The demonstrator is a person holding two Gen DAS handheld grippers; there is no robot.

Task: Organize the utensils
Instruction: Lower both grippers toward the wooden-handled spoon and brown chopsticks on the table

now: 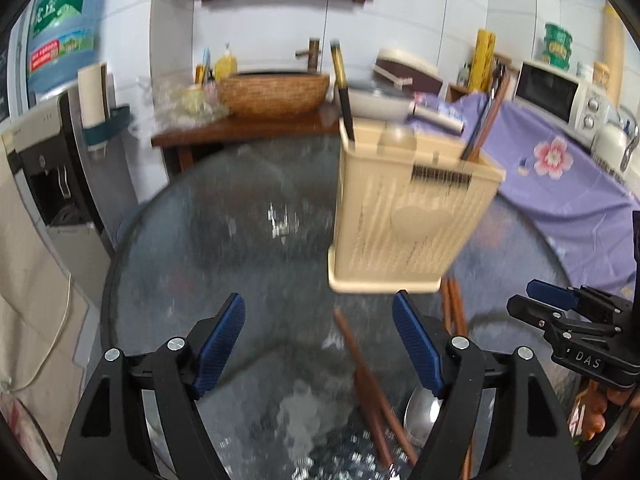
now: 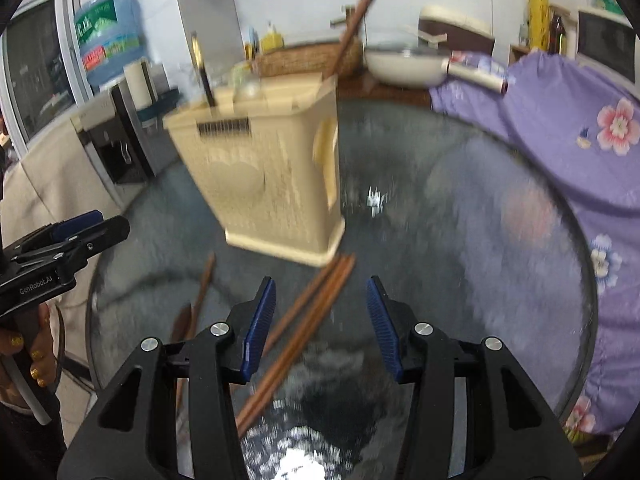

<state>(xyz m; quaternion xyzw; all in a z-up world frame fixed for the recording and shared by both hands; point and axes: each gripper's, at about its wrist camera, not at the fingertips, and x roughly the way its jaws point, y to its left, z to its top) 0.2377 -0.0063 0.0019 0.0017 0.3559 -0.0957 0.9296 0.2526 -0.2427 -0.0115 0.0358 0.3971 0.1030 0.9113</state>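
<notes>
A beige slotted utensil holder (image 1: 408,208) (image 2: 272,176) stands on the round glass table (image 1: 224,240) (image 2: 460,240). A black gold-tipped chopstick (image 1: 343,92) (image 2: 203,76) and brown chopsticks (image 1: 486,124) (image 2: 354,24) stick out of it. Loose brown chopsticks (image 1: 360,368) (image 2: 308,320) and a metal spoon (image 1: 420,412) lie on the glass in front of it. A single brown stick (image 2: 203,288) lies further left. My left gripper (image 1: 318,304) hangs open over the glass, nothing between its fingers. My right gripper (image 2: 322,288) (image 1: 560,312) is open above the chopstick pair, pads apart from it.
A purple flowered cloth (image 1: 560,168) (image 2: 560,128) covers the counter at right, with a microwave (image 1: 556,96) on it. Behind the table are a white pan (image 2: 404,66), a woven basin (image 1: 272,92) and a water dispenser (image 1: 60,168). A hand (image 2: 28,356) holds the left gripper's handle.
</notes>
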